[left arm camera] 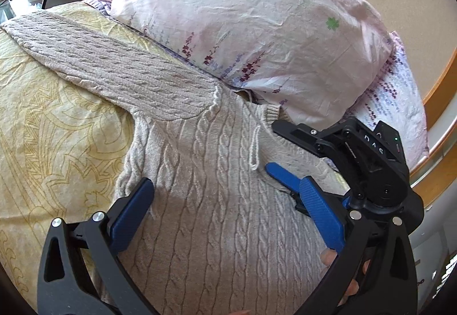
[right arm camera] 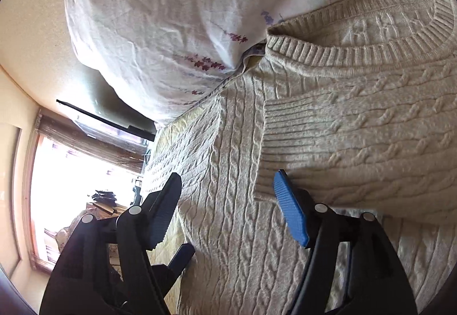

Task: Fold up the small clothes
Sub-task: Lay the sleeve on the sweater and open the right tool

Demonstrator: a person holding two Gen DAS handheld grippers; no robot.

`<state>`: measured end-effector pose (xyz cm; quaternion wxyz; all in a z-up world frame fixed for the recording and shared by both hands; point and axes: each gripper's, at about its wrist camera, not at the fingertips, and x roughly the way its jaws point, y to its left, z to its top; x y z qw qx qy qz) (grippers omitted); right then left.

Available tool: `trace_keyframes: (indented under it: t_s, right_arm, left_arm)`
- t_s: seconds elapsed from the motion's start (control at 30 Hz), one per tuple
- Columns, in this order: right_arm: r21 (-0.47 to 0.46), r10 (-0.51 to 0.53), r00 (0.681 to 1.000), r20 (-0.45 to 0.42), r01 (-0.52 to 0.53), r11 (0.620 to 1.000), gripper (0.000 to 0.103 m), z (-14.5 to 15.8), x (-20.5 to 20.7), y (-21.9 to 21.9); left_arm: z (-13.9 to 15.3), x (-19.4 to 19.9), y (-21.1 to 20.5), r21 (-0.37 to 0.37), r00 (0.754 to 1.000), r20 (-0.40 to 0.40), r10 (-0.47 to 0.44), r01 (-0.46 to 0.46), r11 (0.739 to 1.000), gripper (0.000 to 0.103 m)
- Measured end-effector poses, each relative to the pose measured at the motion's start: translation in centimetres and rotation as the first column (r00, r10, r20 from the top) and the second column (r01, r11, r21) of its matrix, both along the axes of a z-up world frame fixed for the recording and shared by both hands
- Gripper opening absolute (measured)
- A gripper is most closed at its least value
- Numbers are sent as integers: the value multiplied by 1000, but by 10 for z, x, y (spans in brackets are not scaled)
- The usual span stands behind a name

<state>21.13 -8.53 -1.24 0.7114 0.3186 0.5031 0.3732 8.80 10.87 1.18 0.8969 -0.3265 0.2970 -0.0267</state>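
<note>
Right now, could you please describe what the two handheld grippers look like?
Both share one design: the left gripper and right gripper have black plastic frames with round silver pivot bolts and flat, ribbed blue finger pads. The right gripper's body shows white markings and a small green light.

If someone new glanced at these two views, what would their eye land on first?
Most likely the beige cable-knit sweater spread over the yellow patterned bedcover, one sleeve folded across its chest. Behind it bulges a pale floral pillow, and both open grippers, left and right, hover above the knit.
</note>
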Motion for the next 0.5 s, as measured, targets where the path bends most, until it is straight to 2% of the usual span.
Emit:
trace_keyframes:
  t_s: [0.07,0.1,0.17,0.23,0.3,0.33,0.43,0.5]
  right_arm:
    - [0,8,1000,16,-8,1000,69,8,-11,-12]
    - [-9,1,999,45,-1,1000,71,13,-18,-21]
    - [-26,-37,991,132,40,999,84,25,-34,-47]
    - [-17,-76,973,217,82,996,87,32,-49,-71]
    - [26,-111,958,263,108,994,87,31,-59,-91]
    - [55,-129,951,280,118,991,87,30,-62,-100]
    - [104,-155,938,310,129,986,87,26,-67,-110]
    - [113,-142,941,308,112,987,87,26,-66,-112]
  left_arm:
    - [2,-9,6,-42,998,41,-39,41,998,101]
    - [3,-14,11,-36,998,40,-39,41,999,101]
    - [6,-22,26,-24,999,28,-39,40,999,101]
    - [8,-25,48,-9,999,-22,-33,33,999,101]
    - [8,-24,75,50,993,-112,25,-19,999,101]
    - [8,-24,90,54,991,-126,45,-39,998,101]
    - [4,-21,134,42,971,-209,116,-109,993,101]
    - [3,-16,156,14,960,-251,126,-126,992,101]
